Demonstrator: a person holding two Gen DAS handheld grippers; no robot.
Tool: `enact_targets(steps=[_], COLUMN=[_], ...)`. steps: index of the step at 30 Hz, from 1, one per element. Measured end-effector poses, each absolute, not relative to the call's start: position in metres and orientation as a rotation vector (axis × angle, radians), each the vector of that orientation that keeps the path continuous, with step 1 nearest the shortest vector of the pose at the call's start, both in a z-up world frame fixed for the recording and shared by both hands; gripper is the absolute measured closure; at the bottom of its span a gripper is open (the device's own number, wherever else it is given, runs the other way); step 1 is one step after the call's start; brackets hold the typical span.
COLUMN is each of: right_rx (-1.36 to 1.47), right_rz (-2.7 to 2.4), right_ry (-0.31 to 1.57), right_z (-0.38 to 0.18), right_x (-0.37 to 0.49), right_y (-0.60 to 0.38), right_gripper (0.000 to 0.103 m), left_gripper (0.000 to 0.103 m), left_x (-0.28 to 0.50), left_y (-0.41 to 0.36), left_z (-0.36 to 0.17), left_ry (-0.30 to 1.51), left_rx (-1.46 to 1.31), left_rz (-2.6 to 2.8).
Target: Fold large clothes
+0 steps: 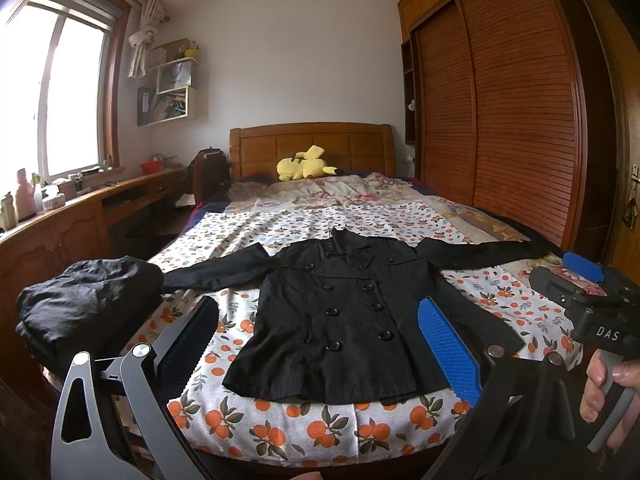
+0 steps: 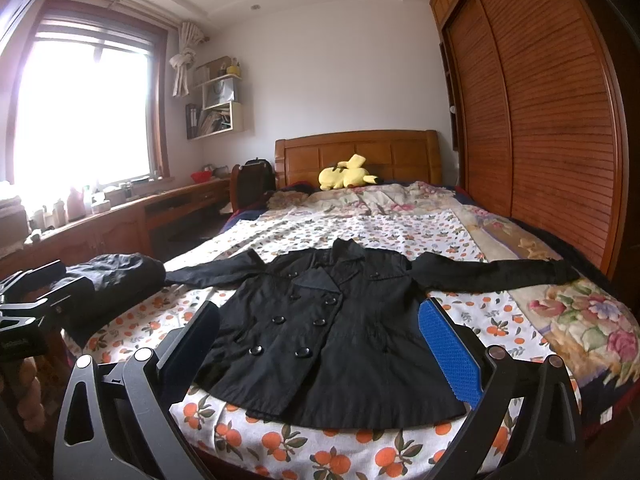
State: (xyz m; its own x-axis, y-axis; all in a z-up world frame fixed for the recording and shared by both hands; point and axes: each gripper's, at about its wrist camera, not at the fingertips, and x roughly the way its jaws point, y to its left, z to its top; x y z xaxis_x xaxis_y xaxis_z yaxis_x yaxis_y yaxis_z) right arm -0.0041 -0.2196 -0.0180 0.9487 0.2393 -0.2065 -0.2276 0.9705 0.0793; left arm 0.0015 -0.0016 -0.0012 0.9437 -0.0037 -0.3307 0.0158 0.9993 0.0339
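Left wrist view: the bed (image 1: 320, 428) carries the black coat (image 1: 340, 312) spread flat at centre, front up, sleeves out toward 9 and 3 o'clock, unfolded. At 9 o'clock a folded dark garment (image 1: 84, 304) seems done. Left gripper (image 1: 320, 344) and right gripper (image 2: 320, 344) hover with fingers apart, empty.

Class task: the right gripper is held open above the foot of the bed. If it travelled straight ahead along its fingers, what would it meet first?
Probably the black coat spread on the bed; the right gripper frames its buttoned front, though depth is hard to judge.
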Motion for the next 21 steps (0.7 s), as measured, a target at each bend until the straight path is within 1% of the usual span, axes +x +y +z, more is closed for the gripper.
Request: enact_targets(steps=[21], right_rx=[0.052], right_rz=[0.236], right_ry=[0.217], right_z=[-0.022], right_x=[-0.003], right_y=[-0.222], right_gripper=[0.007], left_gripper=[0.002], left_x=[-0.008], left_y=[-0.006], left_z=[0.009], left_ry=[0.312], left_rx=[0.05], left_rz=[-0.014])
